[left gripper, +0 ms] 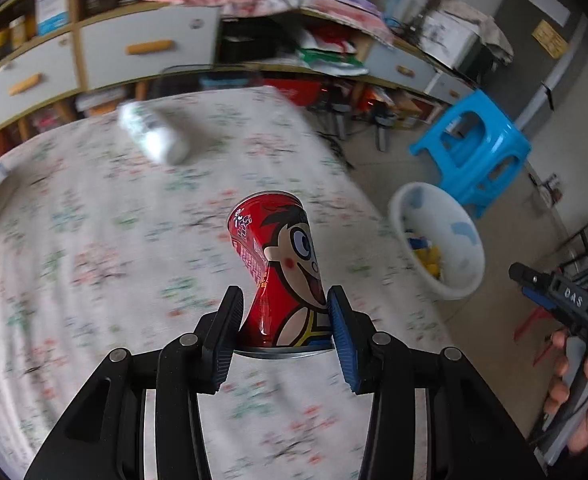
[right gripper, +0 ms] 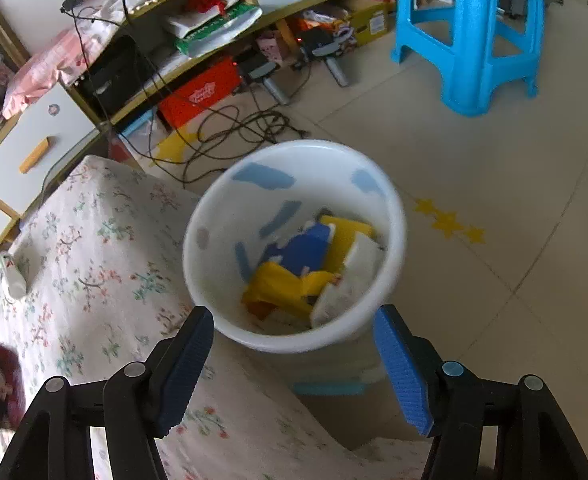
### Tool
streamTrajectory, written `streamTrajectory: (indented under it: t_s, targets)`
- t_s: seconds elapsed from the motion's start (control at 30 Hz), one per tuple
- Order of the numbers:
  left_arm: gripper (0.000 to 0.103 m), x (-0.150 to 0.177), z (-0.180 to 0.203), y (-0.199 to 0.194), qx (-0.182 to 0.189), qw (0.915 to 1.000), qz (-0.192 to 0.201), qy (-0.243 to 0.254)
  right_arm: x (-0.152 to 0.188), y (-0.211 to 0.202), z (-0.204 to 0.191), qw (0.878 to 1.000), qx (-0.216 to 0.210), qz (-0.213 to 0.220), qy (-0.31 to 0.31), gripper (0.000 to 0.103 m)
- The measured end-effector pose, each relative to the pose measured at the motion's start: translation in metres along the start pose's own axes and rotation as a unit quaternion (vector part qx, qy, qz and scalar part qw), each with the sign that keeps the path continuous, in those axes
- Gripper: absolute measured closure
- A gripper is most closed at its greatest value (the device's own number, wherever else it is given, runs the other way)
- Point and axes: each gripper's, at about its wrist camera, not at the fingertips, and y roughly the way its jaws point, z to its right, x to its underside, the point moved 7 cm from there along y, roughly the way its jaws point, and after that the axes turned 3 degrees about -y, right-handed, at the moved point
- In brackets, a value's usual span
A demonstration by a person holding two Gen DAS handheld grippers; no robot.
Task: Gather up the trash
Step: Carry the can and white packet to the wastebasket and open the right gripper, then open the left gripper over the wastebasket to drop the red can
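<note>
While the left gripper (left gripper: 284, 320) pinched the crushed red can (left gripper: 280, 268), long axis pointing away from its fingers, the white bin (right gripper: 294, 240) stood off to its right beside the worktop (left gripper: 94, 280); the right gripper (right gripper: 294, 360) hung nearer, fingers wide, empty.

One red can (left gripper: 282, 272), one white bottle (left gripper: 154, 136) at eleven o'clock of it, one white bin (right gripper: 294, 240), one blue stool (right gripper: 470, 32), two hand-held grippers.

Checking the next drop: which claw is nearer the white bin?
Right. The right claw hangs open just over the white bin; the left claw grips the red can over the table.
</note>
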Motion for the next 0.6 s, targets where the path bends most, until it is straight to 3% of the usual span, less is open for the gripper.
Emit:
streamTrajectory:
  t_s: [0.3, 0.6]
  targets:
    - [0.057, -0.009, 0.09, 0.043, 0.037, 0.9981, -0.014, 0.048, 0.006, -0.018, 0.034, 1.0, 0.017, -0.004, -0.004, 0.03]
    - [0.057, -0.02, 0.139, 0.081, 0.075, 0.9954, -0.035, 0.048, 0.005, -0.026, 0.056, 1.0, 0.024, -0.007, 0.006, 0.028]
